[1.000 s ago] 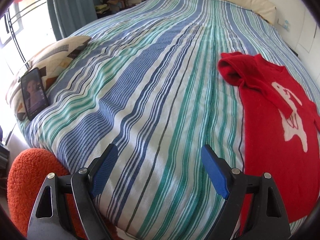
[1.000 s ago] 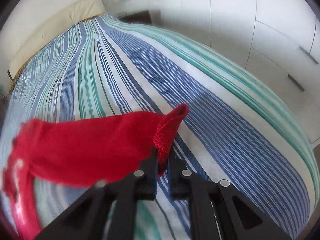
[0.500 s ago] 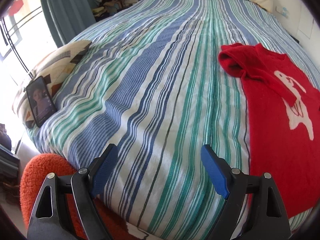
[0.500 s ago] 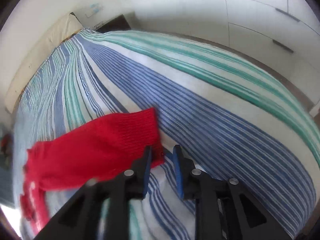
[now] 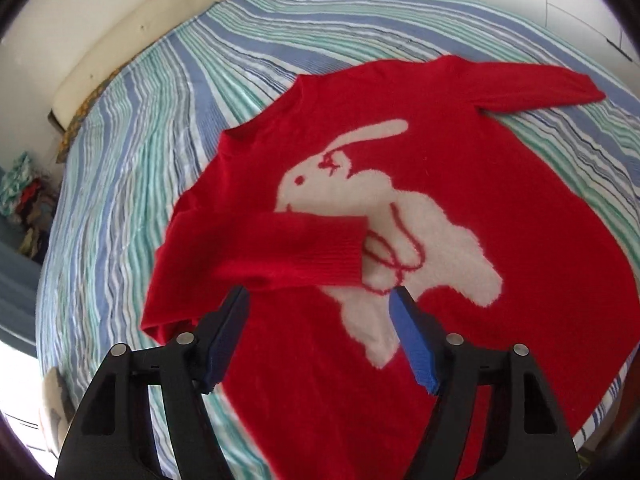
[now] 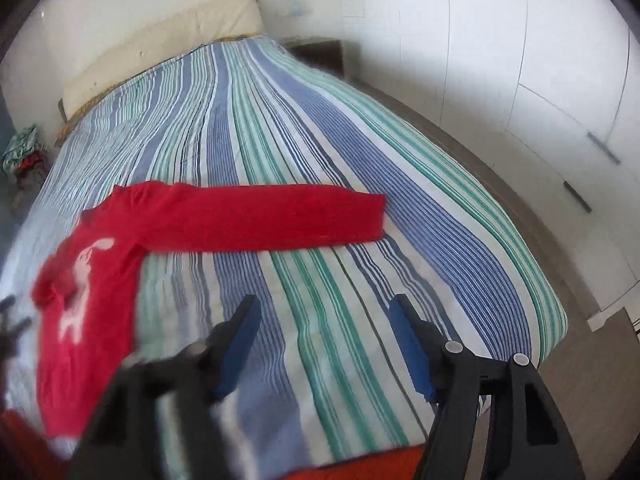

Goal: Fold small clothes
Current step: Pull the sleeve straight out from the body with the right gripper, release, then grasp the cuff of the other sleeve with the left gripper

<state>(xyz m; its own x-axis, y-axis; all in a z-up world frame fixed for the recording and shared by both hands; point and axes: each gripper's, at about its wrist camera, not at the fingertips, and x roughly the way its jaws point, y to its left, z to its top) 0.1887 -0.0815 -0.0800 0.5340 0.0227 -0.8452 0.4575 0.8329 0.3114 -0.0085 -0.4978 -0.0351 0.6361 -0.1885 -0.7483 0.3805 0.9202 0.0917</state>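
A striped bedspread (image 6: 320, 152) fills both views; the red rabbit sweater (image 5: 460, 160) lies flat mid-frame, one sleeve (image 6: 260, 220) stretched straight, the other folded inward; left gripper (image 5: 318, 322) and right gripper (image 6: 324, 330) gape wide, holding nothing

Likely a bedroom: striped bed (image 6: 320, 200), wardrobe doors (image 6: 560, 80).

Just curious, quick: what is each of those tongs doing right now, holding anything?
Left tongs: open, holding nothing, above the red sweater.
Right tongs: open, holding nothing, over the striped bedspread.
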